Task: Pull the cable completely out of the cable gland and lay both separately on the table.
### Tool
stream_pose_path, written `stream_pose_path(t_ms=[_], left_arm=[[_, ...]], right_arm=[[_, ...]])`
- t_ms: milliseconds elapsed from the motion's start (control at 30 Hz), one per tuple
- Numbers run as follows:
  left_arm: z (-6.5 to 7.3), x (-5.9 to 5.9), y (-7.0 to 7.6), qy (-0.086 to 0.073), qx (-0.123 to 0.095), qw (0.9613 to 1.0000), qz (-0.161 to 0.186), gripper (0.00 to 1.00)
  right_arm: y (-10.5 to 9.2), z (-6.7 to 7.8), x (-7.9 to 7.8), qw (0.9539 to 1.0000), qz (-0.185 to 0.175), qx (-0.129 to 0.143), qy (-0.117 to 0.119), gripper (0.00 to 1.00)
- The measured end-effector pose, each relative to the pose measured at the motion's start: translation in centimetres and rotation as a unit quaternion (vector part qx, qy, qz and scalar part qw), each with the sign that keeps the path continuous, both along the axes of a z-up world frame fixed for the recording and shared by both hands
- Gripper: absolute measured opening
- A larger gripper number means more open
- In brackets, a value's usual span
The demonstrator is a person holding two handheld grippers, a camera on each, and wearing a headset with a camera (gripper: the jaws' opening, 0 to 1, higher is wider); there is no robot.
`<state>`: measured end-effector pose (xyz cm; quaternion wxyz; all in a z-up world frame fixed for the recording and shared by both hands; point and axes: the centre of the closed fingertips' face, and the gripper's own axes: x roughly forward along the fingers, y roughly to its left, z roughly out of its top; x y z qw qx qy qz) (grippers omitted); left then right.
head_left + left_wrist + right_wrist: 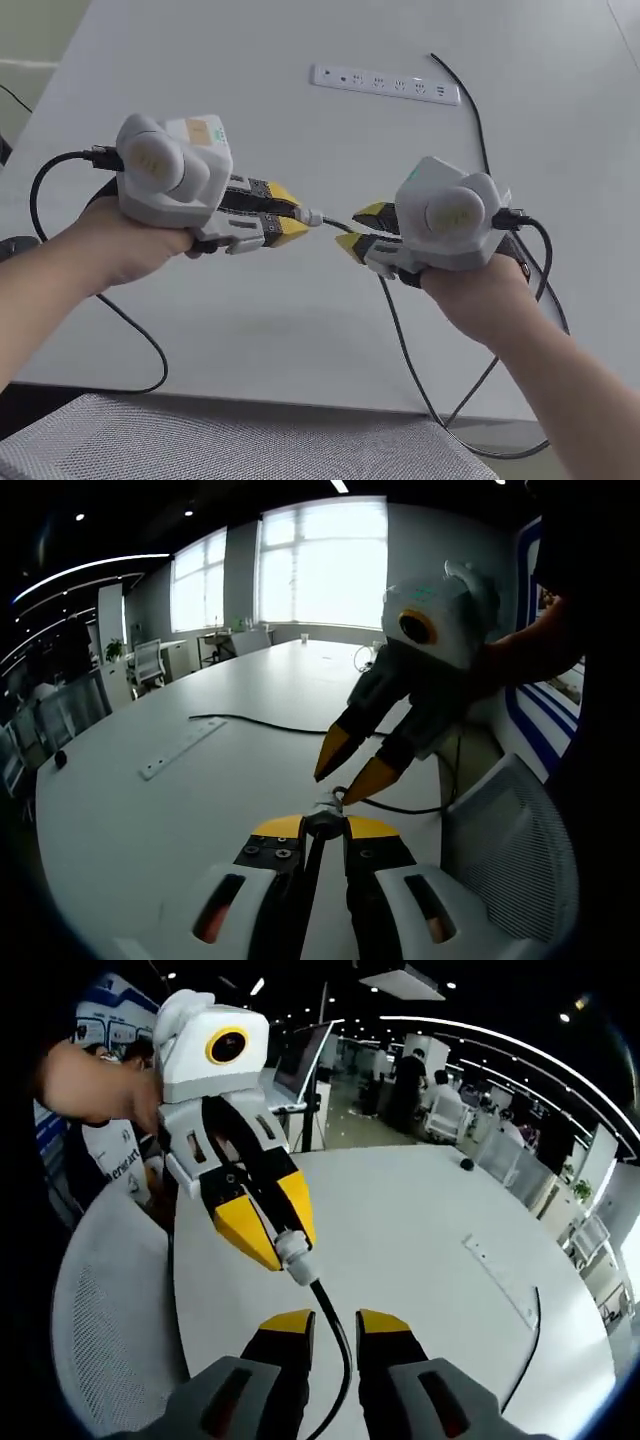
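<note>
A small white cable gland sits between the yellow tips of my left gripper, which is shut on it above the white table. A thin black cable leaves the gland, passes between the jaws of my right gripper and hangs down past the table's near edge. The right gripper is open, its tips set above and below the cable without pinching it. In the right gripper view the gland and cable lie just ahead of the right gripper. The left gripper view has the gland at its own tips.
A white power strip lies at the far side of the table, with a black cord running from it towards the right edge. A grey mesh chair stands below the near edge. Black tether leads trail from both grippers.
</note>
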<state>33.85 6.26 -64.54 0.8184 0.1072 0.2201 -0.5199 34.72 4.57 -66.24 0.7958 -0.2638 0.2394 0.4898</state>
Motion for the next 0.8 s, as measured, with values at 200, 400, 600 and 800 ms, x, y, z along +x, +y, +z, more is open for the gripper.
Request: stream_pose_path(t_ms=[200,400,600,800], left_arm=[[0.1,-0.1,0.0,-0.001,-0.005,1.0000,0.000,0.15],[0.3,-0.3,-0.1,-0.001,-0.010,0.9999,-0.001,0.15],[0.4,-0.4,-0.1,0.000,-0.013,0.9999,0.001,0.15],[0.4,-0.6,-0.2,-0.001,-0.012,0.9999,0.000,0.15]], right_arm=[[1.0,-0.4,-0.4,0.9987,0.034,-0.033,-0.021,0.10],[1.3,-0.3,-0.6,0.9980,0.048,-0.031,-0.027,0.04],[1.2,-0.2,-0.6,0.9968,0.057,-0.033,-0.045,0.00],[0.3,-0.8,-0.3,0.9986,0.031,-0.030,-0.031,0.00]])
